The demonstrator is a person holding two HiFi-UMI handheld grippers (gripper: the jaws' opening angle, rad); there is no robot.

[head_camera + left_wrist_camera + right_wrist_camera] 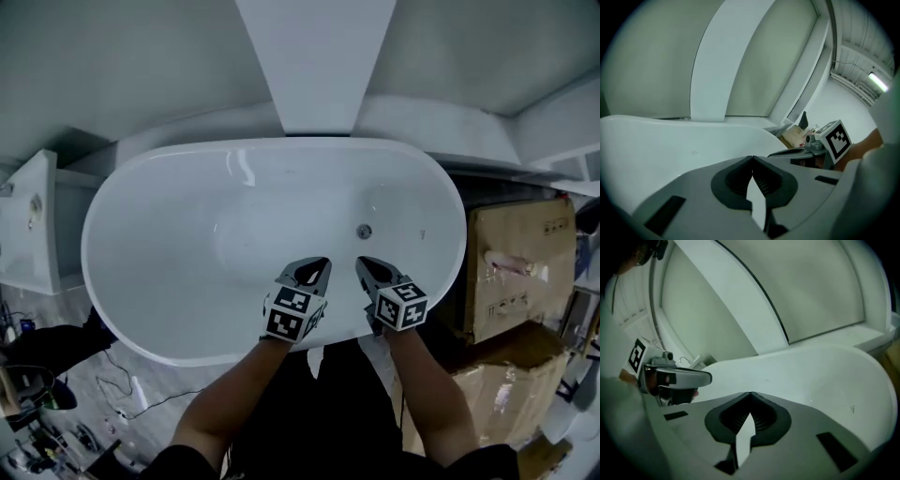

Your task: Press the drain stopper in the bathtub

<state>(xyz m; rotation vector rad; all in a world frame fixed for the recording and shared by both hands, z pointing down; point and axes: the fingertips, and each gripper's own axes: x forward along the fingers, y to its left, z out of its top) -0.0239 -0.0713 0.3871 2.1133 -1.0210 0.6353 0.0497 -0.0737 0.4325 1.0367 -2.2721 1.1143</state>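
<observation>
A white oval bathtub (150, 187) fills the head view, with a small round metal drain stopper (364, 232) on its floor right of centre. My left gripper (319, 263) hovers over the tub's near side, shut and empty, its tips meeting (752, 158). My right gripper (362, 263) is beside it, also shut and empty, a short way below the stopper in the picture and not touching it. In the right gripper view its tips meet (750, 394) over the tub wall (811, 376). Neither gripper view shows the stopper.
Cardboard boxes (516, 262) stand at the right of the tub. A white cabinet (28, 225) is at the left, with cables and dark items on the floor (112, 394) at lower left. A white column (314, 56) rises behind the tub.
</observation>
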